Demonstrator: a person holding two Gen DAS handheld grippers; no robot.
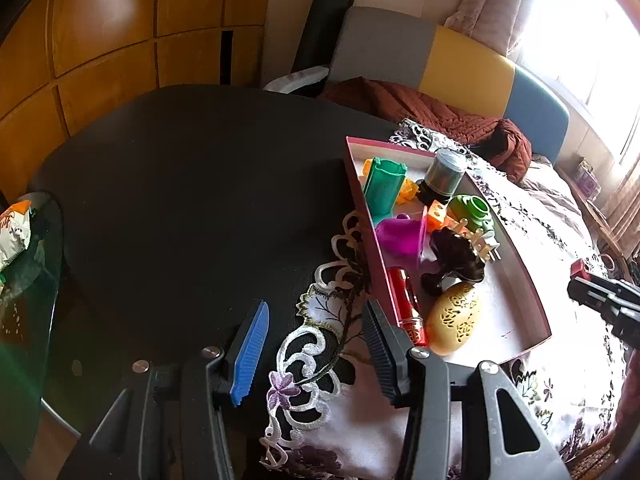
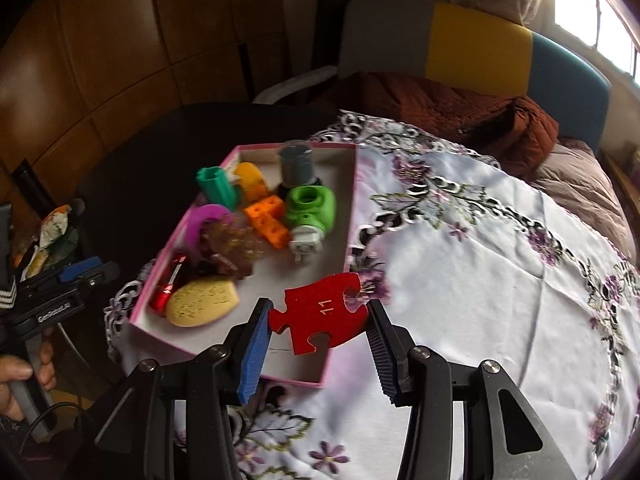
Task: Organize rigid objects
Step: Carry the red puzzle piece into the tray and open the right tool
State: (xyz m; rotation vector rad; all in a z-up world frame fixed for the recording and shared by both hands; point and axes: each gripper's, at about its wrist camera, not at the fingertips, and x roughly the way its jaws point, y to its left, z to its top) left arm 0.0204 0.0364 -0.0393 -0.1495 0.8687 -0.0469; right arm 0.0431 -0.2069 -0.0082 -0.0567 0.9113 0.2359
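My right gripper [image 2: 318, 312] is shut on a red jigsaw piece [image 2: 320, 310] marked 11, pinched by its edges between the blue pad and the dark pad. The piece hangs over the near right corner of a pink-rimmed box [image 2: 280, 276]. In the left wrist view the box [image 1: 512, 300] lies to the right on the cloth. It holds a green tube [image 1: 382, 188], a grey jar [image 1: 442, 172], a purple piece [image 1: 396, 232], a red stick [image 1: 406, 292] and a yellow egg [image 1: 454, 316]. My left gripper [image 1: 316, 344] stands open at the cloth's edge, left of the box, with nothing between its pads.
An embroidered white cloth [image 2: 460, 260] covers the right part of a round black table [image 1: 180, 184]. A glass side table with snack packets [image 1: 16, 232] stands at far left. A brown quilt [image 2: 460, 112] and a coloured headboard lie behind. A hand [image 2: 20, 376] holds the left gripper's handle.
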